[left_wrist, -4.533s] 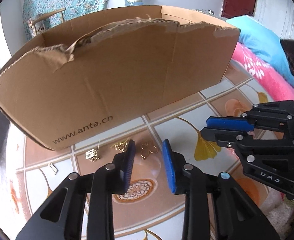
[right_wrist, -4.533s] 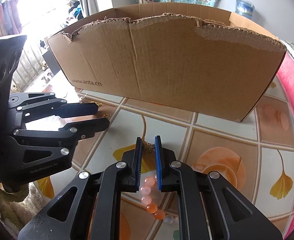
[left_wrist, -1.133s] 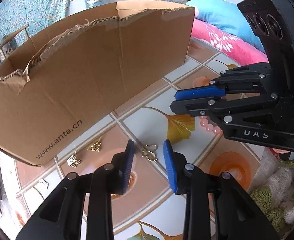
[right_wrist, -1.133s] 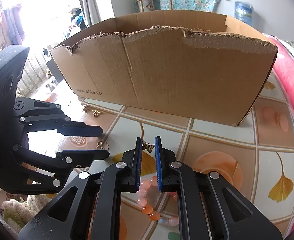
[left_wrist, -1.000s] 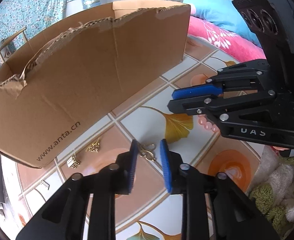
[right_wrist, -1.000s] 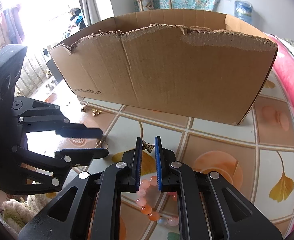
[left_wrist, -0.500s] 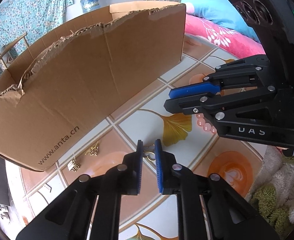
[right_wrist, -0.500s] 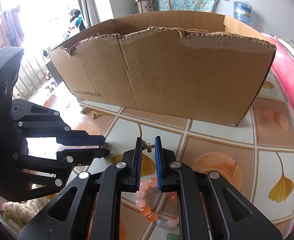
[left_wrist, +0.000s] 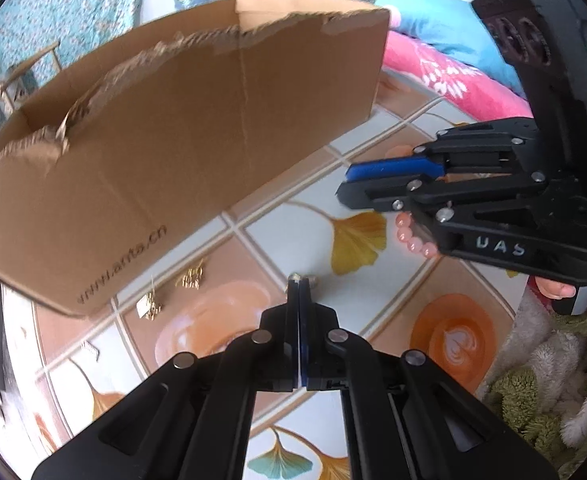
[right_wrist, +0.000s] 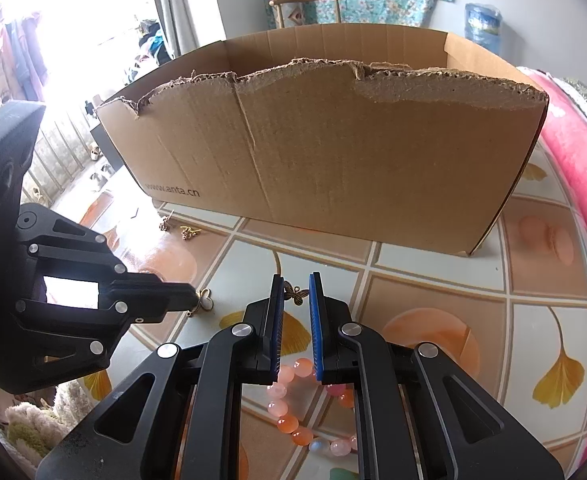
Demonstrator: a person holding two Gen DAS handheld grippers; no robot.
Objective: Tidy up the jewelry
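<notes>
With both cameras angled down at the tiled tabletop (right_wrist: 433,320), I see my left gripper (left_wrist: 298,280) with its jaws brought fully together, pinching a small gold clasp-like piece (right_wrist: 204,300) at the very tips. From the right wrist view the loops of that piece poke out just past the closed fingertips; from the left wrist view only a sliver shows beside the tips.

My right gripper (right_wrist: 295,292) stands with a narrow gap between its blue pads. A strand of pink and orange beads (right_wrist: 293,400) hangs between and below the fingers, though I cannot tell whether the pads press on it. A small bronze butterfly charm (right_wrist: 296,292) lies on the table in line with the gap at the tips.

Two more gold pieces (left_wrist: 191,278) and (left_wrist: 149,306) lie on the tiles close to the front wall of the cardboard box (left_wrist: 173,140), near its printed web address. That box has a torn top edge and sits beyond both grippers. A pink blanket (right_wrist: 573,168) lies at the table's right side.
</notes>
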